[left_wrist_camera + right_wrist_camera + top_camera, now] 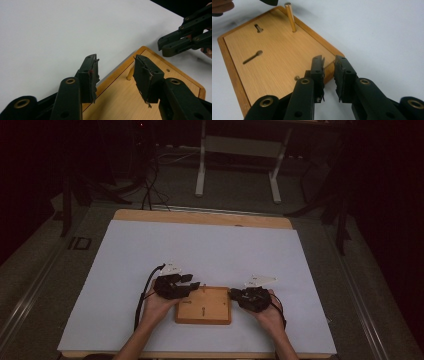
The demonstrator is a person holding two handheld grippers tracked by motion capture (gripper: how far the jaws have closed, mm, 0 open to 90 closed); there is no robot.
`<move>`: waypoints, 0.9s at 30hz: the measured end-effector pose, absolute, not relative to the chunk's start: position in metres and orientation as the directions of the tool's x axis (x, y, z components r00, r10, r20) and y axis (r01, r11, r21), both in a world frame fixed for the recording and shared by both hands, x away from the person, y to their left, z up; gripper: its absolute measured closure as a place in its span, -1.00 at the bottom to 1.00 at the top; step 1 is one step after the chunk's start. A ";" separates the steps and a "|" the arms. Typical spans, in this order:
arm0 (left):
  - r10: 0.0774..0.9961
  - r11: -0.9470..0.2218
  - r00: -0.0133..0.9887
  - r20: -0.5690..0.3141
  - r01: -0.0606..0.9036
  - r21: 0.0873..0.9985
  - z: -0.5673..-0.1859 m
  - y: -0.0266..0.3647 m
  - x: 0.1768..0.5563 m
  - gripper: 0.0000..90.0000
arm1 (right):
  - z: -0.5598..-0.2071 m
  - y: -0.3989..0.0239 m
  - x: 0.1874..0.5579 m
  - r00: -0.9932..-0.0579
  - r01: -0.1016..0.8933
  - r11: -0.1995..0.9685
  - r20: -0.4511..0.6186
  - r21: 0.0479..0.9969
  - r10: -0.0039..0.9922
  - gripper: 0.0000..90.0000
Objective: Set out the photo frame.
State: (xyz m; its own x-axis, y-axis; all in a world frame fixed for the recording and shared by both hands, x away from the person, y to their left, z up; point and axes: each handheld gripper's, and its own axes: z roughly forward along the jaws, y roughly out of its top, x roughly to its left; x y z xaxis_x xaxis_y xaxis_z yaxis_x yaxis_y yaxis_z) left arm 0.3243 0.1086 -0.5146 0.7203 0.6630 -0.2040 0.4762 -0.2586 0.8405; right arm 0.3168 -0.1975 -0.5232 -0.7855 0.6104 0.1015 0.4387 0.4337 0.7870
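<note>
Flanking a wooden board (203, 305) on the white table cover (200, 250), I hold one gripper at each of its short ends, near the table's front edge. The board lies flat, a framed panel with a raised rim, a slim wooden peg (290, 17) standing upright near its far edge, and two keyhole-shaped slots (252, 57) cut into its face. I judge it stiff and fairly light, with a smooth finish that could slip under the pads; the rim at either end looks like the safest place to grip, while the thin peg seems the one part that might snap if knocked. My left gripper (115, 75) leans in over the board's far left corner, its jaws standing moderately apart with nothing between them, the peg just beyond their gap. My right gripper (328, 75) sits low at the board's right edge, its jaws narrowly parted and straddling the rim's corner without pressing on it. Both forearms come in from the table's front edge, wrists angled inward toward the board, hands (159, 306) cupped around the gripper bodies.
</note>
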 end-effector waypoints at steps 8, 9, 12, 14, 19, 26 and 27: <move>0.655 -0.276 0.727 -0.204 0.483 0.831 -0.515 0.116 0.321 0.17 | -0.519 -0.186 0.320 -0.814 0.402 0.442 0.091 0.802 0.574 0.72; 0.655 -0.283 0.729 -0.199 0.482 0.829 -0.516 0.118 0.319 0.17 | -0.518 -0.179 0.322 -0.825 0.387 0.450 0.084 0.805 0.559 0.72; 0.656 -0.291 0.729 -0.195 0.483 0.826 -0.516 0.119 0.319 0.16 | -0.518 -0.172 0.324 -0.833 0.377 0.462 0.075 0.803 0.549 0.72; 0.656 -0.292 0.729 -0.195 0.484 0.825 -0.517 0.120 0.318 0.16 | -0.518 -0.167 0.325 -0.841 0.368 0.463 0.076 0.807 0.536 0.71; 0.661 -0.295 0.724 -0.199 0.494 0.818 -0.520 0.122 0.318 0.16 | -0.518 -0.159 0.328 -0.852 0.354 0.471 0.071 0.808 0.518 0.70; 0.668 -0.287 0.718 -0.195 0.491 0.823 -0.520 0.125 0.316 0.13 | -0.518 -0.148 0.330 -0.867 0.337 0.477 0.070 0.812 0.493 0.68; 0.669 -0.288 0.718 -0.195 0.491 0.822 -0.520 0.126 0.316 0.14 | -0.518 -0.146 0.330 -0.870 0.332 0.480 0.067 0.812 0.489 0.68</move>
